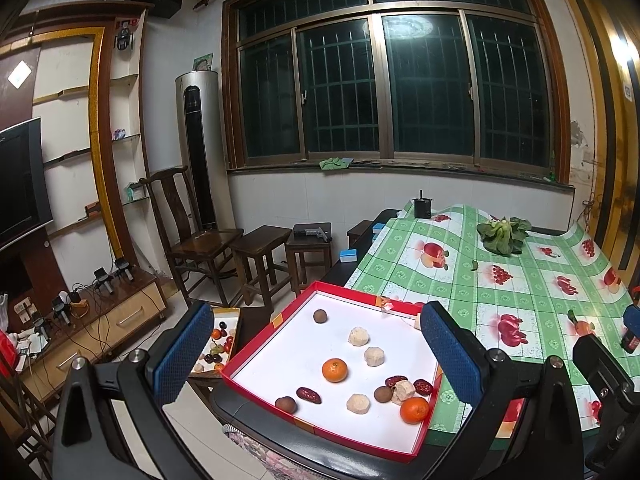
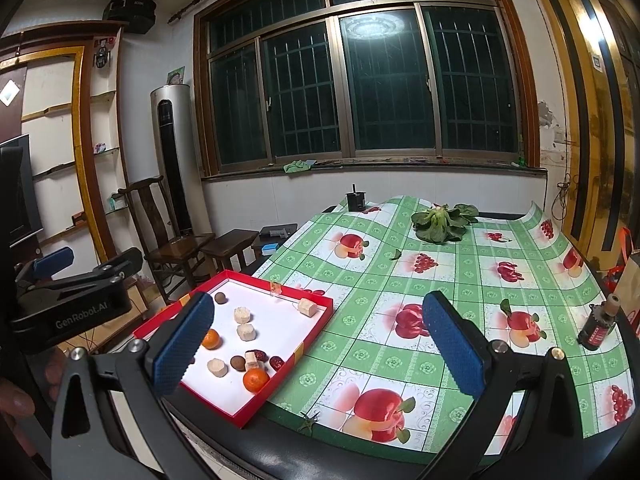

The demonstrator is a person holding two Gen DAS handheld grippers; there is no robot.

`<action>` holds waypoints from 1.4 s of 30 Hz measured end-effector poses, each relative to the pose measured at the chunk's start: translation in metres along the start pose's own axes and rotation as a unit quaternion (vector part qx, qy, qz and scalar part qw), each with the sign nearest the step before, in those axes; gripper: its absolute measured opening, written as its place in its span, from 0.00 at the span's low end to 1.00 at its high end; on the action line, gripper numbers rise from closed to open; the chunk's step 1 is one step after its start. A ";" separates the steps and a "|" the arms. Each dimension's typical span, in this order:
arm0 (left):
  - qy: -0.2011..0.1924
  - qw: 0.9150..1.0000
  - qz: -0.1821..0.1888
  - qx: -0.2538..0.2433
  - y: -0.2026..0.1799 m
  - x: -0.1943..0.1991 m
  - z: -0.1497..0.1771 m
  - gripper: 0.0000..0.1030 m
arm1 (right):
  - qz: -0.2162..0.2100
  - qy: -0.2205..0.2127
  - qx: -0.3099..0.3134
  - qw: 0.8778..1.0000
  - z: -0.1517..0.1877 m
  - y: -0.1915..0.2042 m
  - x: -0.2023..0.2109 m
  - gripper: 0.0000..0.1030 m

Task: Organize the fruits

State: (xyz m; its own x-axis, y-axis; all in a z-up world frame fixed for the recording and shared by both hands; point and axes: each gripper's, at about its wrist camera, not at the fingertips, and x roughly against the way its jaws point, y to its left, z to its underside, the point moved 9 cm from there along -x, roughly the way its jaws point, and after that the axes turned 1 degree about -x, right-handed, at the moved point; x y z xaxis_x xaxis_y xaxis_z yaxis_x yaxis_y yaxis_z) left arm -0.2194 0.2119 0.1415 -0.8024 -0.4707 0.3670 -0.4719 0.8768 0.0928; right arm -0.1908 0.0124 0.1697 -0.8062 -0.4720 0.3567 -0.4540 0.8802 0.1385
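A red-rimmed white tray (image 1: 280, 344) sits at the table's near left corner; it also shows in the right wrist view (image 2: 316, 326). In it lie two oranges (image 1: 335, 370) (image 1: 414, 410), brown round fruits (image 1: 319, 316), red dates (image 1: 308, 395) and pale cut chunks (image 1: 358, 336). My left gripper (image 1: 316, 352) is open and empty, held above the tray. My right gripper (image 2: 316, 344) is open and empty, above the tablecloth just right of the tray. The left gripper's body (image 2: 76, 292) shows at the left of the right wrist view.
A green fruit-print cloth (image 2: 440, 280) covers the table. A leafy green vegetable (image 2: 442, 222) lies at the far side, a small dark bottle (image 2: 598, 324) at the right edge. A second tray of mixed fruit (image 1: 220, 340) sits low at left. Stools (image 1: 260, 256) stand beyond.
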 end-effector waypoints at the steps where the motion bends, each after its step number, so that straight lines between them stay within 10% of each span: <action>1: 0.000 1.000 0.000 0.000 0.000 0.000 0.000 1.00 | 0.000 0.000 0.000 1.000 0.000 0.000 0.000 1.00; 42: 0.005 1.000 0.002 0.007 0.002 0.003 0.004 1.00 | -0.001 0.012 0.010 1.000 0.017 0.001 0.002 1.00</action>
State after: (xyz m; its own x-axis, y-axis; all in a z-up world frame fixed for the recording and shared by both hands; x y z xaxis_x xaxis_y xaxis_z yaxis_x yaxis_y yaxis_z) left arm -0.2238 0.2122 0.1393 -0.7999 -0.4668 0.3772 -0.4746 0.8767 0.0784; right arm -0.1988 0.0113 0.1550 -0.7963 -0.4724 0.3780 -0.4635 0.8779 0.1207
